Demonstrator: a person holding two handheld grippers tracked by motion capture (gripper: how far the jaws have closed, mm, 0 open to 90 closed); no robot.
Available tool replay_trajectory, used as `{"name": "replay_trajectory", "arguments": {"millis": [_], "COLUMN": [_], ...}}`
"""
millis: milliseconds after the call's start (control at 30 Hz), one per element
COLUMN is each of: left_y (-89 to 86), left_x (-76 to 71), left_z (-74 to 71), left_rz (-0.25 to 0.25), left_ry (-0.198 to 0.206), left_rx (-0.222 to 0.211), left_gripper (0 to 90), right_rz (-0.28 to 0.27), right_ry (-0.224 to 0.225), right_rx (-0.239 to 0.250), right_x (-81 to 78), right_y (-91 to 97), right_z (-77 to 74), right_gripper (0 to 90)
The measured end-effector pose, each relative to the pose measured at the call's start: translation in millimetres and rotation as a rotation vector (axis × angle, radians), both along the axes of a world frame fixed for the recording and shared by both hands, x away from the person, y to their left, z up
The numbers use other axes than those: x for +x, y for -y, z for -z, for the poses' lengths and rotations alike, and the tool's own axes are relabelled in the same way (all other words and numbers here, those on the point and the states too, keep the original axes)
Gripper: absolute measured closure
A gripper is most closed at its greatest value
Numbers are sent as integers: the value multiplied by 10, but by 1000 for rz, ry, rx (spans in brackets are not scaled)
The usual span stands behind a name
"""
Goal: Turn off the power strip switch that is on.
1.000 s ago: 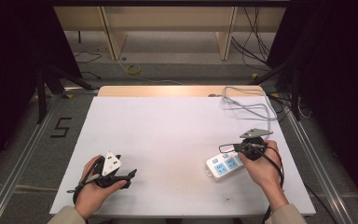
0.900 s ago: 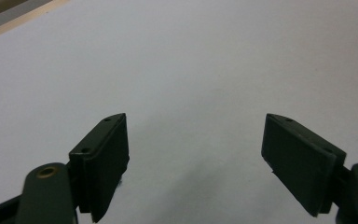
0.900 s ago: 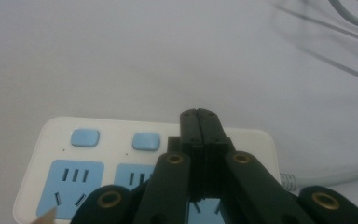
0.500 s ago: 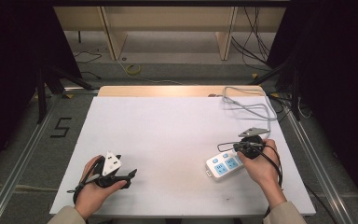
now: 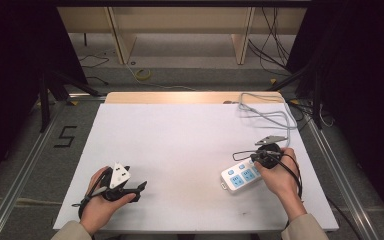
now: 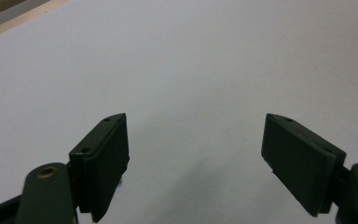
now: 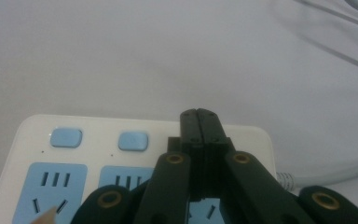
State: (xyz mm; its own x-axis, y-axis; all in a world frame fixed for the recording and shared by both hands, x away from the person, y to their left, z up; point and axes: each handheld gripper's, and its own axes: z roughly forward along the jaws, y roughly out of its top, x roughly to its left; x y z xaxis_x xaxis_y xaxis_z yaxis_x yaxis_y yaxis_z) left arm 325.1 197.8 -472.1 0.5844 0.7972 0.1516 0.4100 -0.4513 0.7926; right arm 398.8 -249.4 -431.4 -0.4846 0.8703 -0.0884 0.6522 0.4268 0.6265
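A white power strip [image 5: 240,176] with blue sockets and blue buttons lies at the table's right front. My right gripper [image 5: 259,160] rests over its far end, shut, with nothing visible between the jaws. In the right gripper view the closed jaws of the right gripper [image 7: 199,114] stand above the power strip [image 7: 98,149], to the right of two blue buttons. My left gripper [image 5: 139,188] lies low at the table's left front, held in a hand. In the left gripper view the left gripper [image 6: 196,154] is open wide over bare white table.
The strip's grey cable [image 5: 265,112] loops across the back right of the white table [image 5: 180,135] and runs off its far edge. A thin black cable loop lies beside the right hand. Dark stands and floor cables surround the table.
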Motion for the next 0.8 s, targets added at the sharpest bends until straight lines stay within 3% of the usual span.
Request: {"name": "replay_trajectory", "arguments": {"millis": [800], "left_y": [-3], "left_x": [0], "left_z": [-2], "left_rz": [1], "left_ry": [0], "left_rx": [3], "left_gripper": [227], "right_rz": [4], "right_ry": [-57], "right_rx": [-25], "right_x": [77], "right_y": [-7], "right_z": [47], "right_gripper": [900]}}
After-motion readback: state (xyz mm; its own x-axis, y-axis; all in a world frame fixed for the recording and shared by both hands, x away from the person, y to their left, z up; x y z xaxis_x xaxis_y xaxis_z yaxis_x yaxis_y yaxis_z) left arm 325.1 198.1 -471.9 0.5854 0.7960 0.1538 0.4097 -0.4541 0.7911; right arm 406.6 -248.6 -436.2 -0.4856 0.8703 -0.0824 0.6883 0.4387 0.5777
